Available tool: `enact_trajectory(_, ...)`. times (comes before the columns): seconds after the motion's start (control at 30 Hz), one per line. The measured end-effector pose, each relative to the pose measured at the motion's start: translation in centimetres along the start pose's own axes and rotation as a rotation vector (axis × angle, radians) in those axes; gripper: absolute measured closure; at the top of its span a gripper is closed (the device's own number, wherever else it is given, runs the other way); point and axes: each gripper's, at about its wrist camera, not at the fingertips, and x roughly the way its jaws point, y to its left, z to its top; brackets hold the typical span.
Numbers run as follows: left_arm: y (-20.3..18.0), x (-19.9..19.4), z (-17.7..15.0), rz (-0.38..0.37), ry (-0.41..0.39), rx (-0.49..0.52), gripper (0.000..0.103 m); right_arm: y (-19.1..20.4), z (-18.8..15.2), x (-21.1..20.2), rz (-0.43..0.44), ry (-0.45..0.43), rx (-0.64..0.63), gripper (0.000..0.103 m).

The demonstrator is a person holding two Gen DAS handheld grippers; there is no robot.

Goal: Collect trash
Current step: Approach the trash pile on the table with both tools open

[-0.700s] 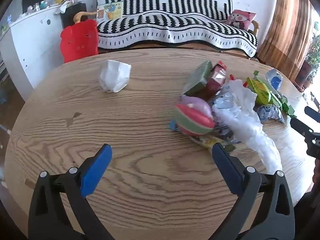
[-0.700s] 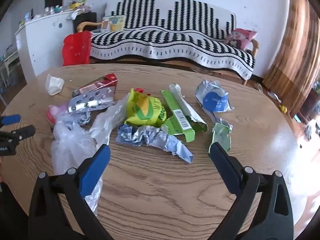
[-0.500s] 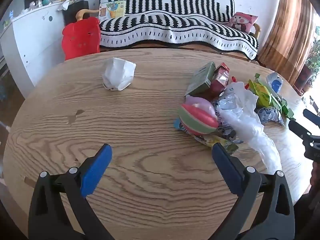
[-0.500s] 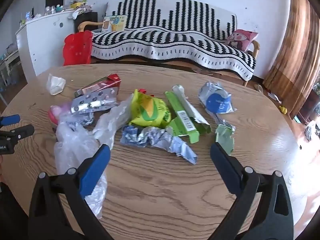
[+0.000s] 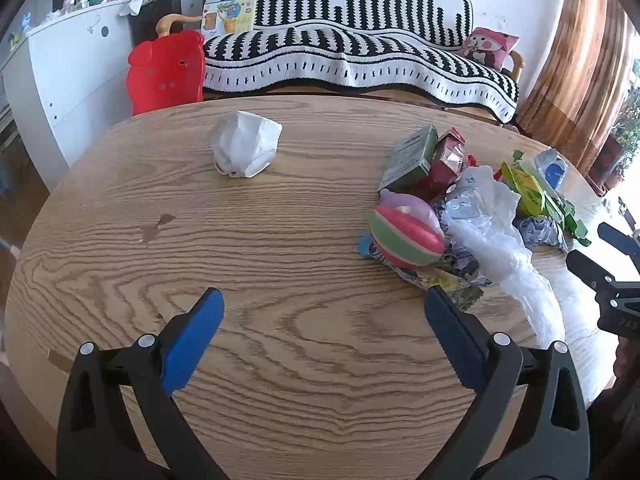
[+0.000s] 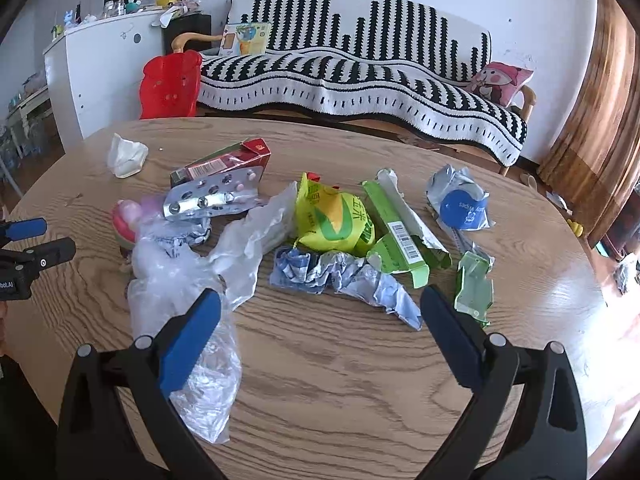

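Trash lies on an oval wooden table [image 5: 280,240]. A crumpled white tissue [image 5: 245,149] sits apart at the far left. A pile holds a clear plastic bag [image 6: 188,280], a pill blister [image 6: 212,200], a red carton [image 6: 228,160], a yellow-green snack bag [image 6: 332,220], a green box [image 6: 400,232], a crumpled blue-white wrapper [image 6: 344,276], a blue wipes pack [image 6: 460,204] and a pink-green striped ball [image 5: 404,236]. My left gripper [image 5: 320,312] is open and empty above bare wood. My right gripper [image 6: 320,308] is open and empty, just before the crumpled wrapper.
A striped sofa [image 5: 360,60] stands behind the table, with a red plastic chair [image 5: 166,72] and a white cabinet [image 5: 72,72] to its left. A small green plastic piece [image 6: 474,284] lies at the pile's right side.
Both grippers have drawn back and risen slightly, so the trash sits a little farther off. Both stay open. Nothing on the table has moved.
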Motion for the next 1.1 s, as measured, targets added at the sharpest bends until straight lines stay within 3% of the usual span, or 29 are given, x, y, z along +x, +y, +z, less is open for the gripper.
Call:
enact_trajectory(0.17, 0.08, 0.07, 0.10, -0.002, 0.004, 0.002, 0.005, -0.65, -0.05, 0.23, 0.031, 0.072, 0.013, 0.007)
enact_trajectory(0.4, 0.24, 0.18, 0.14, 0.001, 0.003, -0.011, 0.005, -0.53, -0.20, 0.14, 0.007, -0.005, 0.007, 0.007)
enact_trajectory(0.7, 0.04, 0.39, 0.07, 0.002, 0.009, -0.009, 0.005, -0.80, -0.08, -0.33, 0.076, 0.026, 0.050, 0.007)
enact_trajectory(1.1, 0.05, 0.58, -0.06, -0.001, 0.012, -0.012, 0.005, -0.11, -0.04, -0.64, 0.082, 0.026, 0.015, 0.007)
